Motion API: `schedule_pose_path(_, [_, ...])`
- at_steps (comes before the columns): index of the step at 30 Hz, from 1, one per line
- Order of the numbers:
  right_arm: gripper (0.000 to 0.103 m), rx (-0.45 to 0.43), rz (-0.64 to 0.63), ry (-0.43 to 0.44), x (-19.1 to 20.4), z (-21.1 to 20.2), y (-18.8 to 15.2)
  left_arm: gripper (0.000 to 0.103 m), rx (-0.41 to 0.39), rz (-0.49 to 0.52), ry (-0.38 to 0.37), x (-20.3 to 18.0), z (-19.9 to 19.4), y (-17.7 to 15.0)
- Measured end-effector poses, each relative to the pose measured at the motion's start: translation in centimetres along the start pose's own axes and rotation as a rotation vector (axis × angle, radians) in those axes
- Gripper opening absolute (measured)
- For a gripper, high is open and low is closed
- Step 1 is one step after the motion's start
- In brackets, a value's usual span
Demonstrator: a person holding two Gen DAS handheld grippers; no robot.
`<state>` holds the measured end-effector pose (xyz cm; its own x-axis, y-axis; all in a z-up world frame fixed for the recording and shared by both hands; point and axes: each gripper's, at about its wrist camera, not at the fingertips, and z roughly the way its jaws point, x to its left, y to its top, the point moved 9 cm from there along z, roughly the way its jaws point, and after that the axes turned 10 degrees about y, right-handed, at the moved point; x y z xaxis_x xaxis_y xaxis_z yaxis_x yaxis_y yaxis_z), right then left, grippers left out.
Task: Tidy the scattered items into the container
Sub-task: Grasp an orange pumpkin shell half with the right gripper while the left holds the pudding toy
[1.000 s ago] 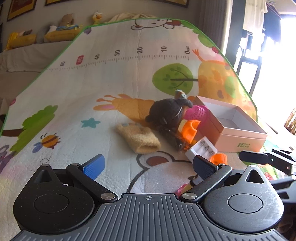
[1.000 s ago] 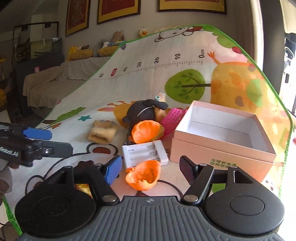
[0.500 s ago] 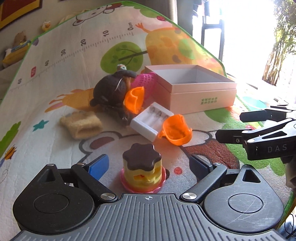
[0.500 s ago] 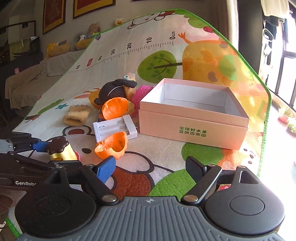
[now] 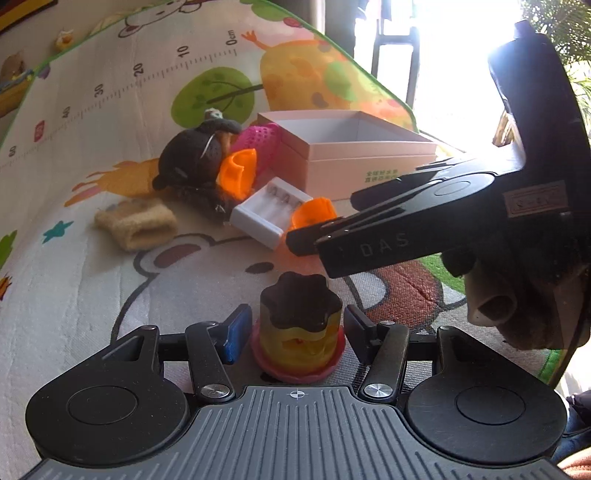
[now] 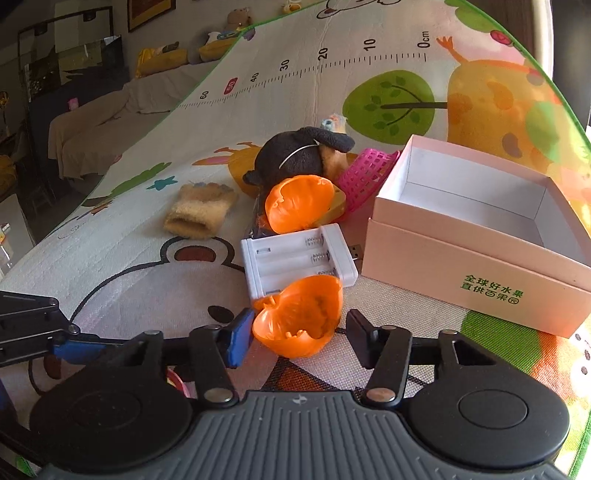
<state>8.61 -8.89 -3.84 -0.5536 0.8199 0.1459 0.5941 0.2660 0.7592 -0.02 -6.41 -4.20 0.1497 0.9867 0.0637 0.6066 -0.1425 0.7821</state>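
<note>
L gripper (image 5: 298, 326) jaws part-open either side of brown-topped yellow toy cake on pink base (image 5: 300, 328), not clamped. R gripper (image 6: 301, 334) likewise open round orange plastic half-shell (image 6: 299, 319), on mat beside white battery holder (image 6: 295, 254). Pink cardboard box (image 6: 480, 266) nearby.

— What's under me? A play mat (image 6: 155, 254) with cartoon bears, trees and a printed ruler strip, its green edge curling up

— And beyond it? On my left, a sofa (image 6: 92, 122) draped in beige cloth, yellow cushions (image 6: 162, 61) and soft toys along a ledge, framed pictures (image 6: 149, 13) above; on my right, a window (image 5: 454, 59) blazing white
</note>
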Motion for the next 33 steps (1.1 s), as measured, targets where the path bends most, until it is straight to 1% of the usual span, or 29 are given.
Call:
schedule_pose_path(5, [0.05, -0.013, 0.012, -0.038, -1.2, -2.5, -1.5, 0.064, 0.006, 0.004, -0.023, -0.6, -0.4, -0.3])
schedule_pose_path(7, [0.05, -0.008, 0.007, -0.047, -1.3, -4.0, -2.4, 0.072, 0.012, 0.001, -0.023, -0.6, -0.5, -0.3])
schedule_pose_path(8, [0.05, -0.004, 0.005, -0.05, -1.4, -4.7, -3.0, 0.074, 0.012, 0.003, -0.022, -0.6, -0.6, -0.3])
schedule_pose_path(12, [0.05, 0.009, -0.003, -0.042, -0.9, -7.2, -5.1, 0.075, 0.013, 0.022, -0.024, -0.7, -1.0, -0.5])
schedule_pose_path(14, [0.05, 0.013, -0.007, -0.058, -0.9, -8.2, -6.2, 0.076, 0.02, 0.02, -0.031, -0.9, -0.9, -0.5])
schedule_pose_path(16, [0.059, 0.012, -0.028, -0.107, -1.3, -9.1, -7.0, 0.077, 0.023, 0.015, -0.047, -1.3, -0.8, -0.4])
schedule_pose_path(19, [0.067, 0.0, -0.061, -0.212, -2.5, -10.3, -7.8, 0.079, 0.01, 0.03, -0.079, -2.5, -1.0, 0.0])
schedule_pose_path(22, [0.068, -0.018, -0.087, -0.35, -4.2, -11.5, -7.9, 0.081, 0.002, 0.05, -0.107, -3.6, -1.3, 0.2])
schedule_pose_path(23, [0.068, -0.027, -0.082, -0.36, -4.5, -11.8, -7.8, 0.082, 0.0, 0.054, -0.115, -3.8, -1.4, 0.3])
schedule_pose_path(25, [0.071, -0.055, -0.04, -0.313, -4.6, -12.3, -7.3, 0.085, -0.003, 0.059, -0.122, -4.1, -1.6, 0.3])
schedule_pose_path(26, [0.072, -0.076, -0.015, -0.272, -4.4, -12.6, -7.0, 0.085, -0.003, 0.061, -0.12, -4.2, -1.6, 0.3])
schedule_pose_path(27, [0.077, -0.093, -0.008, -0.242, -4.1, -12.7, -6.7, 0.086, -0.002, 0.063, -0.116, -4.2, -1.7, 0.2])
schedule_pose_path(28, [0.081, -0.105, -0.014, -0.223, -3.7, -12.7, -6.5, 0.086, 0.0, 0.064, -0.11, -4.1, -1.7, 0.2])
schedule_pose_path(29, [0.082, -0.117, -0.033, -0.206, -3.1, -12.5, -6.2, 0.087, 0.003, 0.065, -0.1, -4.0, -1.6, 0.1])
schedule_pose_path(33, [0.083, -0.103, -0.076, -0.172, -1.9, -11.0, -5.6, 0.087, 0.021, 0.062, -0.055, -3.1, -1.2, -0.1])
